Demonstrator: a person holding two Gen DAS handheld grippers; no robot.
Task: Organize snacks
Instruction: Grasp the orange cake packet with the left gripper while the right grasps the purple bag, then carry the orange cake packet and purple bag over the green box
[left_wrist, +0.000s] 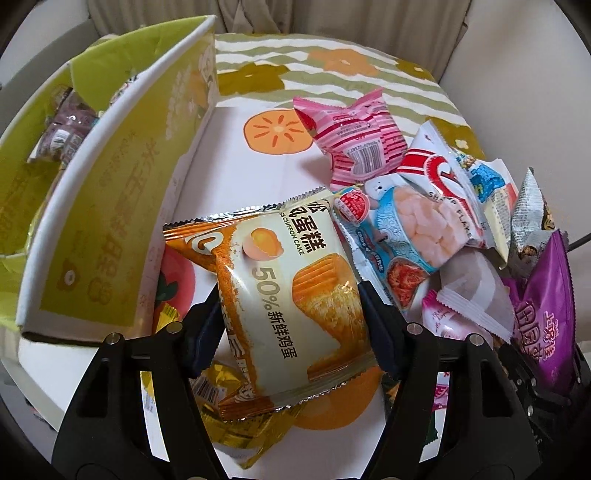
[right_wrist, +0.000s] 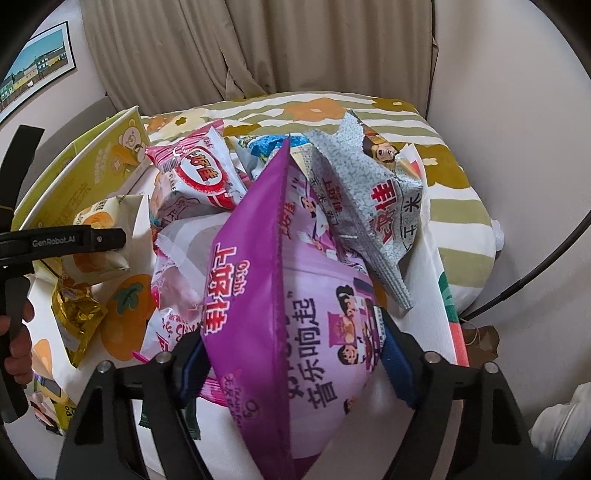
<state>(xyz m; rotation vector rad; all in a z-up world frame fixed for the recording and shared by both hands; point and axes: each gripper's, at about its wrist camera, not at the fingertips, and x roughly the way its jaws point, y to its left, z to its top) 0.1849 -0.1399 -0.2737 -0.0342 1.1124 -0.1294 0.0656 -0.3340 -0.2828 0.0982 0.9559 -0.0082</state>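
Observation:
My left gripper (left_wrist: 290, 314) is shut on an orange-and-cream chiffon cake packet (left_wrist: 288, 291), held above the table beside the green cardboard box (left_wrist: 110, 206). My right gripper (right_wrist: 291, 354) is shut on a big purple Oishi snack bag (right_wrist: 288, 295), held over the snack pile. The pile holds a pink striped packet (left_wrist: 354, 136), a red-and-white shrimp flakes bag (left_wrist: 436, 184), a blue shrimp chips bag (left_wrist: 402, 229) and a grey corn snack bag (right_wrist: 369, 195). The left gripper also shows at the left of the right wrist view (right_wrist: 66, 240).
The box has purple packets (left_wrist: 62, 129) inside. A gold foil packet (right_wrist: 77, 314) lies on the persimmon-print tablecloth (left_wrist: 273, 129). Curtains (right_wrist: 258, 44) hang behind the table. A black cable (right_wrist: 535, 266) runs along the right edge.

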